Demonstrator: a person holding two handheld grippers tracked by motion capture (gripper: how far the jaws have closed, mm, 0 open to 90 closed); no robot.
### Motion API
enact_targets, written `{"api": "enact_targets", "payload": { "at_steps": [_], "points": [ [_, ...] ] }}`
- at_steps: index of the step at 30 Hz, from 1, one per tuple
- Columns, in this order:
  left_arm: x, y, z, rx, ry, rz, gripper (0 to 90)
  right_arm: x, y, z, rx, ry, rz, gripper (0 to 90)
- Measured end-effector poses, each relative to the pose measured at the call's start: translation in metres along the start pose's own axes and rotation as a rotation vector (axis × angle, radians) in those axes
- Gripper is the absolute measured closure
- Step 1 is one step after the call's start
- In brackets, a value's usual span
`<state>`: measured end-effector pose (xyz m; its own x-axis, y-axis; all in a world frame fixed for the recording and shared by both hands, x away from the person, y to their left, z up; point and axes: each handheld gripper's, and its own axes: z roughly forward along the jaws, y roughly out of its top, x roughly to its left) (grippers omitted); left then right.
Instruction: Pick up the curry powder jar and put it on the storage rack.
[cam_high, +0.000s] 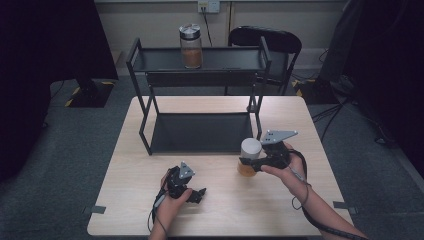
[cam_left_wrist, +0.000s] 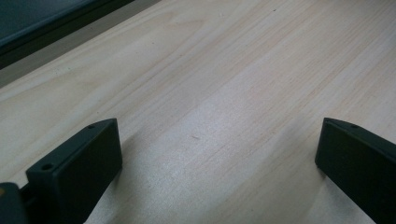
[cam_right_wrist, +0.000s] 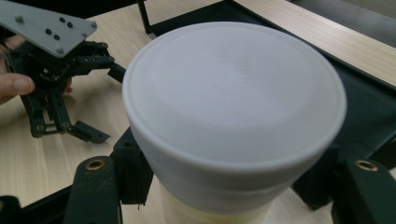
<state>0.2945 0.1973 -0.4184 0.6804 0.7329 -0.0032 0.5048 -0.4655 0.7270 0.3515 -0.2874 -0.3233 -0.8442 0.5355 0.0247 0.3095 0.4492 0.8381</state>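
The white-lidded jar of amber-brown contents (cam_high: 249, 156) is clamped in the right tool (cam_high: 248, 162), near the right edge of the pale wooden bench (cam_high: 220, 210), before the black metal two-tier shelf (cam_high: 200, 80). Keep it upright and clear of the shelf's frame (a second, similar jar (cam_high: 190, 46) occupies the top tier). The left tool (cam_high: 198, 194), jaws apart, rests near the front edge.

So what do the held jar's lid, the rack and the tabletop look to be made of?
Jar's lid: likely plastic, matte white, smooth with a moulded rim. Rack: looks like black-painted metal, thin square bars and flat shelves. Tabletop: pale wood or wood-look laminate, with straight grain lines and a soft sheen.
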Motion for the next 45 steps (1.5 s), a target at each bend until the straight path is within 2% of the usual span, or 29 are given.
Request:
{"api": "enact_targets", "payload": {
  "at_steps": [4,11,23,40,45],
  "points": [
    [0.000,0.000,0.000,0.000,0.000,0.000,0.0,0.000,0.011,0.004,0.002,0.002,-0.012,35.0],
    [0.000,0.000,0.000,0.000,0.000,0.000,0.0,-0.007,0.026,0.007,-0.008,0.019,0.001,35.0],
    [0.000,0.000,0.000,0.000,0.000,0.000,0.0,-0.018,0.052,0.006,-0.032,0.001,0.017,35.0],
    [0.000,0.000,0.000,-0.001,0.000,-0.001,0.0,-0.019,0.113,-0.002,-0.034,-0.025,-0.017,35.0],
    [0.000,0.000,0.000,0.000,0.000,-0.002,0.0,-0.021,0.127,-0.004,-0.045,-0.019,-0.009,35.0]
  ]
}}
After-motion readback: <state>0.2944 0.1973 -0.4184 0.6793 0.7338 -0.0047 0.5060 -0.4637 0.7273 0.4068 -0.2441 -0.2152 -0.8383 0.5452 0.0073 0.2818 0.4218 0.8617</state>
